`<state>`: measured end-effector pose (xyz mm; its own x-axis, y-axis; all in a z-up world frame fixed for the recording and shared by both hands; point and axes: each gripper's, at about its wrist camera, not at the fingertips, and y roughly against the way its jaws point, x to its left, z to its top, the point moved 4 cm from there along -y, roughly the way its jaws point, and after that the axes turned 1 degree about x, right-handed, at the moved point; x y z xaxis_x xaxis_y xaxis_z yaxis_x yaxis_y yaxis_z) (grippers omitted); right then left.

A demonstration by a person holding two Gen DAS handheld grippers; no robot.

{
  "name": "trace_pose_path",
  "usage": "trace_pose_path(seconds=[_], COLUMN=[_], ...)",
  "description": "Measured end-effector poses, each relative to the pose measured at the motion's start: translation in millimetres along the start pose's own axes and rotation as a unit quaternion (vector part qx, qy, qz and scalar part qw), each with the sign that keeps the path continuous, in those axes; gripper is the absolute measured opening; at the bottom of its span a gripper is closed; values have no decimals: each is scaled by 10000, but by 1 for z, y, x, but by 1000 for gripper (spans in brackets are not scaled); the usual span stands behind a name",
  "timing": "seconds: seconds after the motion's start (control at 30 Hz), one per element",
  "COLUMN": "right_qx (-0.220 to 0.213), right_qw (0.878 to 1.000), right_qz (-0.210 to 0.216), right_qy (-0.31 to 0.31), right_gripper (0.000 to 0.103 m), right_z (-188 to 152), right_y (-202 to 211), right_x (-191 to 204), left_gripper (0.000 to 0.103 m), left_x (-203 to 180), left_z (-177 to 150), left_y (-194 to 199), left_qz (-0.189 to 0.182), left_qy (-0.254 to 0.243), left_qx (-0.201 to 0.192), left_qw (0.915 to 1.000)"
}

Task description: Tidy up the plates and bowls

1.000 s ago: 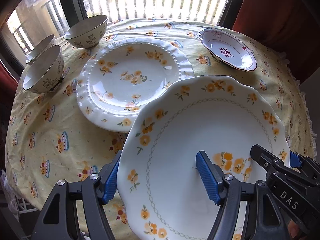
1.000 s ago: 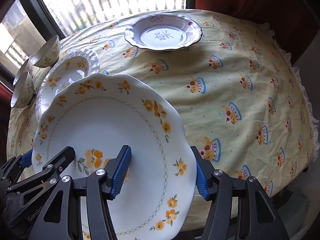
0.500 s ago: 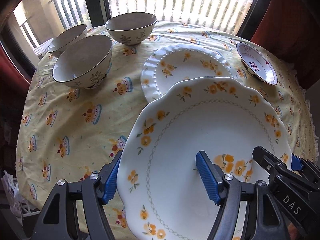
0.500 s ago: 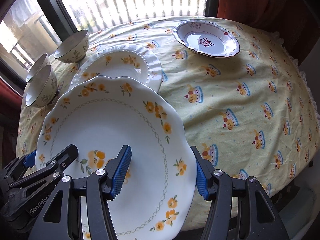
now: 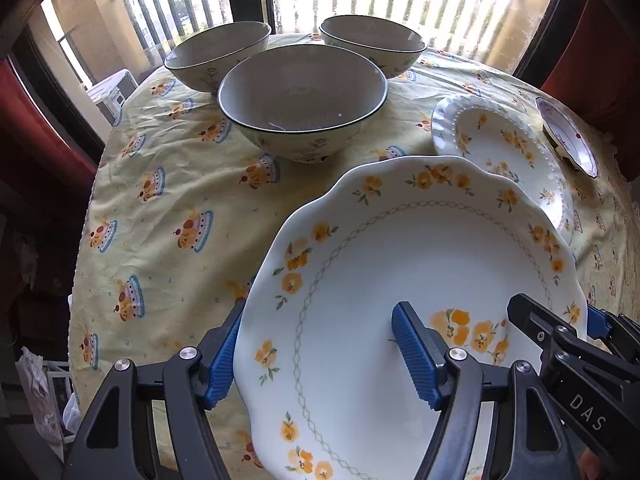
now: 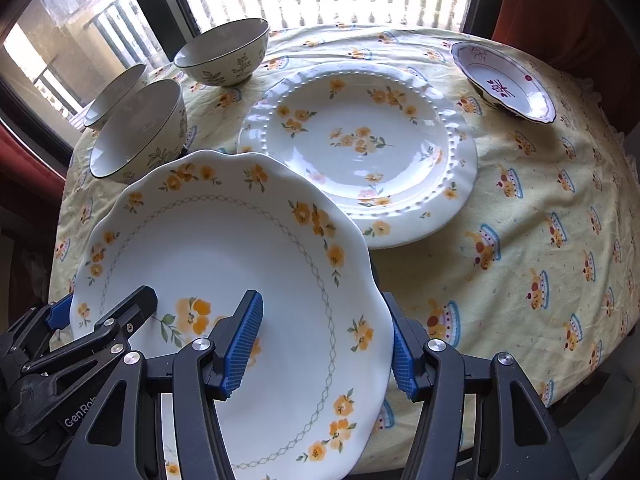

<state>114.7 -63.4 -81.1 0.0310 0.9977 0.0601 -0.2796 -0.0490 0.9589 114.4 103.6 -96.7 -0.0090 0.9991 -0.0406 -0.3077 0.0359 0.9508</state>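
Gripping the scalloped plate (image 6: 224, 264) by opposite rims, left gripper (image 5: 320, 352) & right gripper (image 6: 326, 346) each pinching an edge, it's held above the table's near edge w/ tablecloth (image 6: 520, 216) below — keep both level, lower evenly, clear of bowls (image 5: 302, 104).

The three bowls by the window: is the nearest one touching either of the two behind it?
Cannot tell. In the left wrist view the nearest bowl overlaps both bowls behind; in the right wrist view it again hides one's side, so no gap or contact shows plainly.
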Motion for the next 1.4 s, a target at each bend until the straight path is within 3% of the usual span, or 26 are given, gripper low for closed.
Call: trace_pose_path(seconds=[0.43, 0.67, 0.8, 1.1, 1.4], right_qx=[358, 567, 658, 713, 326], right_qw=[9991, 9981, 9978, 9966, 9982], right_qz=[-53, -151, -87, -234, -262], right_qy=[228, 211, 72, 329, 423], right_gripper=[62, 62, 62, 63, 66], right_z=[-8, -12, -14, -14, -3], right_y=[-39, -53, -57, -51, -7], right_x=[59, 66, 62, 70, 71], left_gripper=[72, 78, 80, 83, 84], left_x=[50, 54, 51, 46, 41], left_z=[-6, -7, -8, -17, -14], left_y=[-28, -39, -39, -29, 10], left_qz=[71, -58, 17, 249, 205], left_qy=[56, 308, 208, 70, 125], left_qx=[299, 429, 379, 457, 307], left_qw=[9995, 9986, 9991, 9986, 9992])
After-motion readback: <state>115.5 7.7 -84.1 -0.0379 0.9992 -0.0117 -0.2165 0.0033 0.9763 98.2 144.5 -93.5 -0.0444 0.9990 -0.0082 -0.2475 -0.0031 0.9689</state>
